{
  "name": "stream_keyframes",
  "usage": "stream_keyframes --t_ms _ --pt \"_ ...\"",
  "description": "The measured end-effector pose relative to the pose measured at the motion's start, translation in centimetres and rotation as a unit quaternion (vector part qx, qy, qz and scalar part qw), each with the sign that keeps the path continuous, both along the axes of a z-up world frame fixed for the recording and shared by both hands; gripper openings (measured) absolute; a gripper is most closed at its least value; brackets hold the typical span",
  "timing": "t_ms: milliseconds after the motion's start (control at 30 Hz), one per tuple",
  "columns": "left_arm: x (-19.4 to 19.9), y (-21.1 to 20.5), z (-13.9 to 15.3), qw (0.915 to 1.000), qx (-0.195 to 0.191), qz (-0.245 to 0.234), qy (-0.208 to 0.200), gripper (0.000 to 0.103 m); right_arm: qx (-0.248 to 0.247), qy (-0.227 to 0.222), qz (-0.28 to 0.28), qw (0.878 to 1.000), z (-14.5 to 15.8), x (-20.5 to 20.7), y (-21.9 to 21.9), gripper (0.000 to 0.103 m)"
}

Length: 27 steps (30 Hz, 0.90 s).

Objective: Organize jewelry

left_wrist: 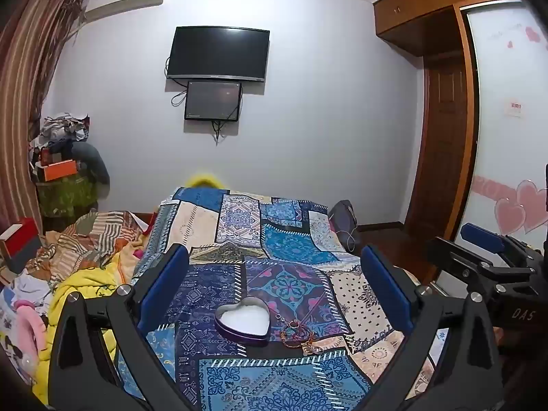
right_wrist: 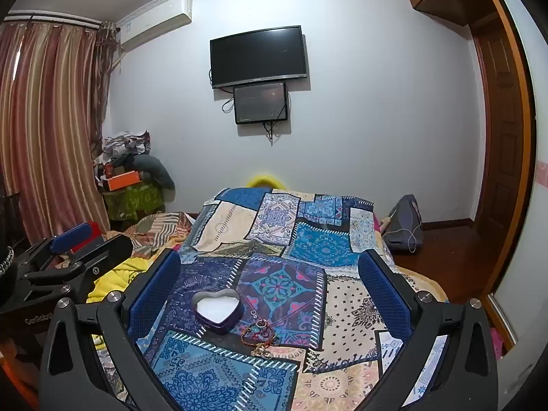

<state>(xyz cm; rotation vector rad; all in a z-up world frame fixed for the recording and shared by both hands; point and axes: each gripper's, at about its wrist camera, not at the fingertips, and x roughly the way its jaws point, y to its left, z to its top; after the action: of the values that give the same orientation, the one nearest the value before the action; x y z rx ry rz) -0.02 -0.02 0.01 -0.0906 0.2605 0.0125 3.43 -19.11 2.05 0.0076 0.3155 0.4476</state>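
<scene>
A heart-shaped purple tin (left_wrist: pixel 244 320) with a white lining lies open on the patchwork bedspread (left_wrist: pixel 274 239); it also shows in the right wrist view (right_wrist: pixel 217 310). A small heap of jewelry (left_wrist: pixel 298 335), braided bracelets and a ring, lies just right of the tin, seen too in the right wrist view (right_wrist: pixel 259 337). My left gripper (left_wrist: pixel 274 287) is open and empty, held above and behind the tin. My right gripper (right_wrist: pixel 269 291) is open and empty, likewise short of the jewelry. Each gripper shows at the edge of the other's view.
The bedspread (right_wrist: pixel 308 239) covers the bed. Crumpled blankets and clothes (left_wrist: pixel 68 267) lie at the left. A bag (right_wrist: pixel 404 226) sits on the floor at the right. A wardrobe (left_wrist: pixel 507 137) stands at the right, and a TV (left_wrist: pixel 217 53) hangs on the far wall.
</scene>
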Motion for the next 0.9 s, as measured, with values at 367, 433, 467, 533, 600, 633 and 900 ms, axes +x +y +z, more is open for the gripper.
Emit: stream_keyframes --t_ms 367,433,467,533,600,633,900 --pt "0.3 0.9 -0.5 1.0000 0.002 0.004 0.005 0.101 -0.002 0.003 -0.001 1.000 -0.1 0.1 0.1 0.103" --pt "0.3 0.2 -0.9 0.9999 0.007 0.007 0.004 0.101 -0.002 0.003 -0.001 1.000 -0.1 0.1 0.1 0.103" --pt "0.3 0.1 -0.9 0.9999 0.008 0.007 0.004 0.101 -0.002 0.004 -0.001 1.000 -0.1 0.1 0.1 0.103" --pt "0.3 0.1 -0.9 0.9999 0.008 0.008 0.004 0.101 -0.002 0.004 -0.001 1.000 -0.1 0.1 0.1 0.103" --pt "0.4 0.1 -0.8 0.9999 0.008 0.008 0.004 0.101 -0.003 0.004 -0.001 1.000 -0.1 0.1 0.1 0.103" --pt "0.4 0.1 -0.8 0.9999 0.008 0.008 0.005 0.101 -0.003 0.005 -0.001 1.000 -0.1 0.1 0.1 0.103" --pt "0.4 -0.1 -0.8 0.9999 0.010 0.009 0.004 0.101 -0.002 0.006 -0.001 1.000 -0.3 0.0 0.2 0.103"
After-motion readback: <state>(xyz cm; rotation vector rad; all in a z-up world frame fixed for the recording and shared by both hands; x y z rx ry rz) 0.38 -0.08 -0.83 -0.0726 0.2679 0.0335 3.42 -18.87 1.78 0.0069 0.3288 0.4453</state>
